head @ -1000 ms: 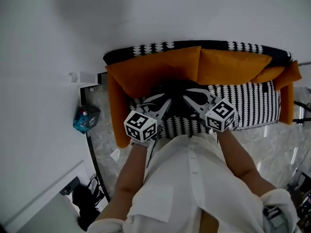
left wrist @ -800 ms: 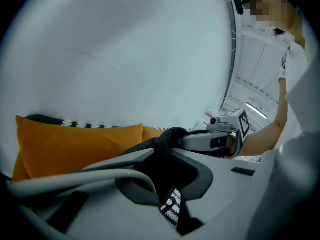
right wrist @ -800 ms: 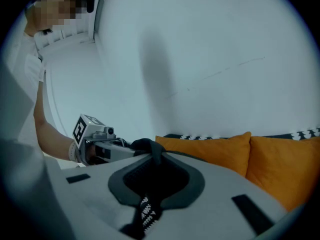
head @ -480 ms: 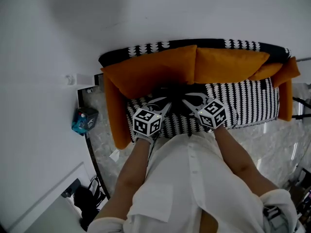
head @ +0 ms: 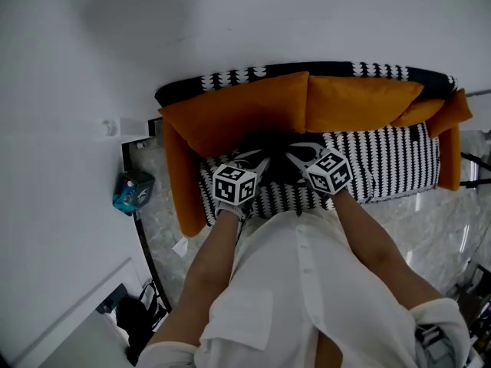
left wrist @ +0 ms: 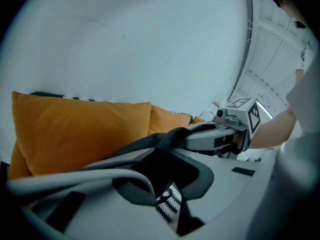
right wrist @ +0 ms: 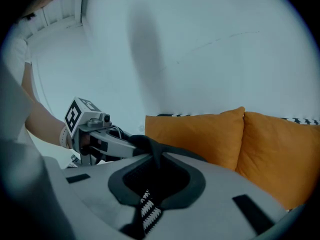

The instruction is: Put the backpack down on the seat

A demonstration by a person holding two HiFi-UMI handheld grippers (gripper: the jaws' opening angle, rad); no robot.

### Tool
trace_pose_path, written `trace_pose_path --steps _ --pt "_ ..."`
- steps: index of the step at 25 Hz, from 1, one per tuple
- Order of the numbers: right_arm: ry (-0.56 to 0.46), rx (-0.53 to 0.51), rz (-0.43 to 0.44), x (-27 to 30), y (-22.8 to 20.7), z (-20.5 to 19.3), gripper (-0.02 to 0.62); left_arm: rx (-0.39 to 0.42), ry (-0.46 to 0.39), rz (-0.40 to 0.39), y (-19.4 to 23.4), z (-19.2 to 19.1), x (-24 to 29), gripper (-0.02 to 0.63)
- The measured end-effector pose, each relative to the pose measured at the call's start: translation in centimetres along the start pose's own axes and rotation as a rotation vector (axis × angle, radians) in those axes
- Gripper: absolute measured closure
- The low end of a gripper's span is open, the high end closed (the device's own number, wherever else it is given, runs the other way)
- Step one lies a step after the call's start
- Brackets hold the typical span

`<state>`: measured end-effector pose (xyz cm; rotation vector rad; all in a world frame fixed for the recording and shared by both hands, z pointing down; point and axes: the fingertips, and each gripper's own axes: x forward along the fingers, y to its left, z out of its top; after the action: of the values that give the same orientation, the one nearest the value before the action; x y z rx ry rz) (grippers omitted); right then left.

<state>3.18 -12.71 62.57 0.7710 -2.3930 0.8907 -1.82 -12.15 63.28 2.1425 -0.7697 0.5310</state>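
Note:
The black backpack (head: 277, 150) sits low on the sofa's black-and-white striped seat (head: 391, 163), against the orange back cushions (head: 245, 113). My left gripper (head: 261, 162) and right gripper (head: 296, 158) meet over its top from either side. In the left gripper view my left gripper (left wrist: 165, 181) is shut on a black strap (left wrist: 165, 144) that runs across to the right gripper (left wrist: 220, 136). The right gripper view shows my right gripper (right wrist: 152, 184) shut on the same black fabric (right wrist: 150, 146), with the left gripper (right wrist: 100, 141) opposite. Most of the backpack's body is hidden.
Orange side cushions (head: 180, 182) close both ends of the sofa. A white wall (head: 230, 21) stands behind it. On the marble floor at the left lie a blue bag (head: 127, 191) and dark gear (head: 138, 313). The person's white shirt (head: 307, 297) fills the lower middle.
Both grippers have moved forward toward the sofa's back cushions and closer together, carrying the backpack's top with them. Their hold on the strap looks unchanged.

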Motion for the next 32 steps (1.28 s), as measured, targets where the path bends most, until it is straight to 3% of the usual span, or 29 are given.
trace_pose_path --steps 6,12,17,25,32 --pt "0.029 -0.024 -0.005 0.3 0.3 -0.6 0.554 0.017 0.021 0.019 0.3 -0.6 -0.1 0.516" --pt "0.044 -0.032 -0.008 0.5 0.8 -1.1 0.554 -0.002 0.031 0.033 1.1 -1.5 -1.4 0.397" --pt "0.067 -0.045 -0.015 0.6 0.6 -1.2 0.552 0.030 0.040 0.056 1.5 -2.4 -3.7 0.387" --pt "0.118 -0.082 -0.033 0.4 0.6 -1.6 0.547 0.031 -0.100 0.061 -0.6 -0.7 -7.8 0.391" --pt "0.170 -0.081 -0.037 0.6 0.8 -2.0 0.534 0.043 -0.151 0.034 -1.8 0.9 -7.9 0.408"
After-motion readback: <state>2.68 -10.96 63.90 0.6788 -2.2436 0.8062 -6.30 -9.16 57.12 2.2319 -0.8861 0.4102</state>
